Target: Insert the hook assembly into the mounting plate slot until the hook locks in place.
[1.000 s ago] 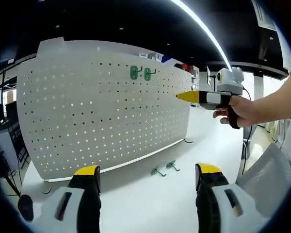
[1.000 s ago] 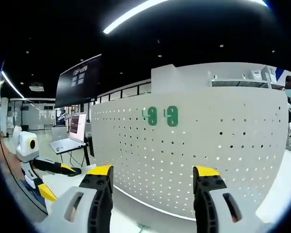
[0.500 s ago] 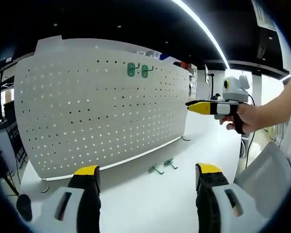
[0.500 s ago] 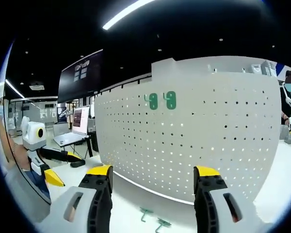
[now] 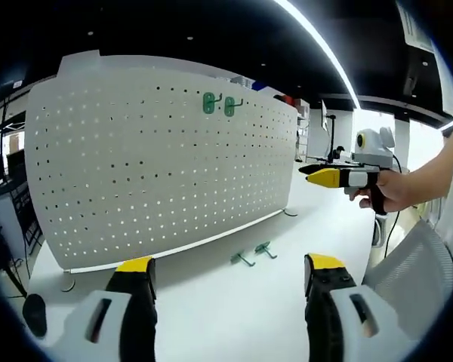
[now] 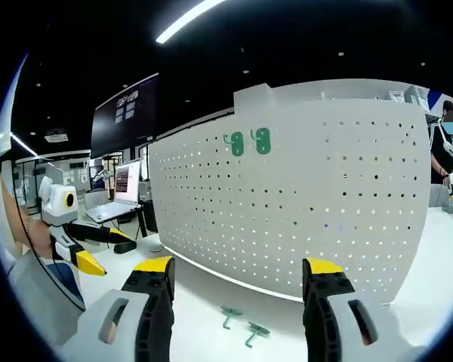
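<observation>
In the left gripper view, the left claw (image 5: pixel 229 275) rises from the bottom of the frame with its two yellow-tipped jaws wide apart and nothing between them. Past it, a white perforated mounting plate (image 5: pixel 136 173) stands upright on the white surface (image 5: pixel 234 317), filling the left and centre of the frame. Two green hooks (image 5: pixel 220 103) hang side by side near the plate's upper edge, right of centre. Two more green hooks (image 5: pixel 254 253) lie loose on the surface just in front of the plate's lower edge, near each other and a little above the gap between the jaws. At the right of the frame a hand (image 5: pixel 396 192) holds the right claw (image 5: pixel 321 175) in the air, its yellow tips pointing left toward the plate's far end; from this side I cannot tell how its jaws stand.

In the right gripper view, the right claw (image 6: pixel 239 275) also stands with jaws apart and empty. The mounting plate (image 6: pixel 302 204) spans the centre and right, with the hung hooks (image 6: pixel 248 142) high on it, left of centre. The loose hooks (image 6: pixel 242 320) lie on the surface (image 6: pixel 211 294) at lower centre, between the jaws. At the far left edge the left claw (image 6: pixel 87 262) shows, yellow tips pointing down-right. Behind it an open laptop (image 6: pixel 121 197) sits on a desk.
</observation>
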A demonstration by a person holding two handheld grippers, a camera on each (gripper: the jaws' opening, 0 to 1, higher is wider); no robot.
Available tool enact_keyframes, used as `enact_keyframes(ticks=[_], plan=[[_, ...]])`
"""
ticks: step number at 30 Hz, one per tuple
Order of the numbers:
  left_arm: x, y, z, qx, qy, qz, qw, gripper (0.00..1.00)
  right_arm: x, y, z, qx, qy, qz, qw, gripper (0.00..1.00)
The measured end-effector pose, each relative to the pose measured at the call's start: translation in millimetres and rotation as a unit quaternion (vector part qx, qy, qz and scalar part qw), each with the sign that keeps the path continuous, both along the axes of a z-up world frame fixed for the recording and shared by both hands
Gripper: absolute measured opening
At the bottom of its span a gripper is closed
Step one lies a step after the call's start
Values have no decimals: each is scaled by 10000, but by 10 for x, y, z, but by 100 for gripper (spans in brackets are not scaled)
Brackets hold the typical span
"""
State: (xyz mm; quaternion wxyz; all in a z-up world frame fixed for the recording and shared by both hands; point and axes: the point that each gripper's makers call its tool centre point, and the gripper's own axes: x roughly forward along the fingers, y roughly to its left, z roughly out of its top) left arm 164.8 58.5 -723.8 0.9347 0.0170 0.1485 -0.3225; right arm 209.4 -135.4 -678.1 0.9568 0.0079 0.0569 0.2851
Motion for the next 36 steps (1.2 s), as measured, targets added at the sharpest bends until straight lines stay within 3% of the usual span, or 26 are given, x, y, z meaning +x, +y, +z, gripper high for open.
enact_keyframes(ticks=[36], plan=[[-70, 224, -195, 305, 244, -119, 9992, 83, -381, -286, -487, -249, 658, -81, 9975, 68]])
